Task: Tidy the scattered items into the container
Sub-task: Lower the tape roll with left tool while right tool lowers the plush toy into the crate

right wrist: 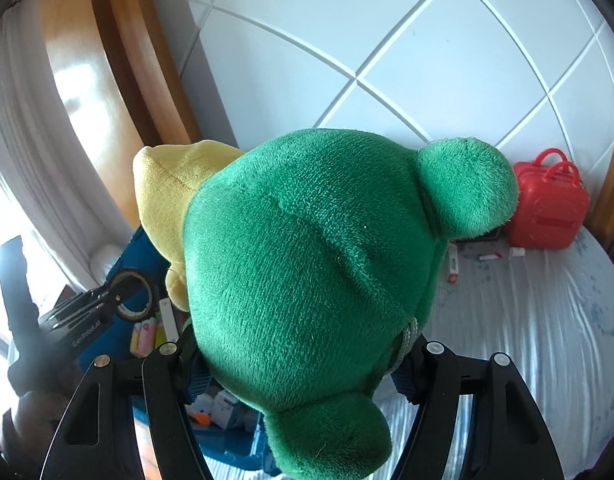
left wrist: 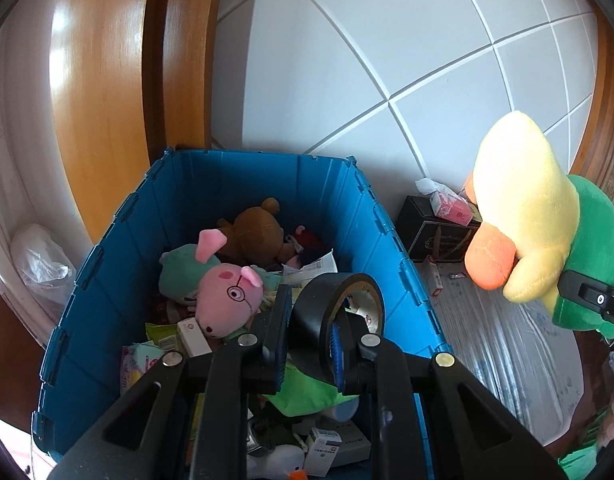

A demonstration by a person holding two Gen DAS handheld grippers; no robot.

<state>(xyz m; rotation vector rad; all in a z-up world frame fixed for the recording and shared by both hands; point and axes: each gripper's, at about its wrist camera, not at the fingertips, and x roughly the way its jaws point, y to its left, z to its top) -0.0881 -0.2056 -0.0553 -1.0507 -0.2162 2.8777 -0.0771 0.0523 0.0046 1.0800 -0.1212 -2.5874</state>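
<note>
The blue bin (left wrist: 371, 216) stands against the white panelled wall (left wrist: 387, 40), already heaped with things: a brown teddy (left wrist: 259, 228) at the far end, a pink pig plush (left wrist: 227, 300) with glasses just nearer, a teal plush (left wrist: 179, 268) at its 10 o'clock, papers (left wrist: 315, 270) at the pig's 2 o'clock, small white boxes (left wrist: 195, 338) and packets at its 7 o'clock, a green cloth (left wrist: 307, 394) and more boxes along the near end.

The left gripper (left wrist: 309, 344) hangs above the bin's near half, its jaws drawn close and clamped on a roll of black tape (left wrist: 339, 312); one finger sits outside the roll and the other inside its core. In the right wrist view the same roll (right wrist: 133, 296) shows at 9 o'clock, over the bin (right wrist: 119, 264).

The right gripper (right wrist: 303, 372) is spread fairly wide and pinches a plush duck in a green hood (right wrist: 307, 264) from both sides. From the left wrist view the duck (left wrist: 523, 216) is in the air at 3 o'clock, right of the bin and above the bed (left wrist: 487, 344), yellow face and orange bill turned towards the bin.

On the bed, a black box (left wrist: 427, 232) stands just beside the bin's right wall with a pink tissue pack (left wrist: 451, 204) on top, small cartons (left wrist: 435, 278) in front of it. A red case (right wrist: 547, 208) stands far back on the bed (right wrist: 527, 320) by the wall. A wooden door frame (left wrist: 179, 60) rises behind the bin, and a clear plastic bag (left wrist: 39, 260) lies at 9 o'clock.
</note>
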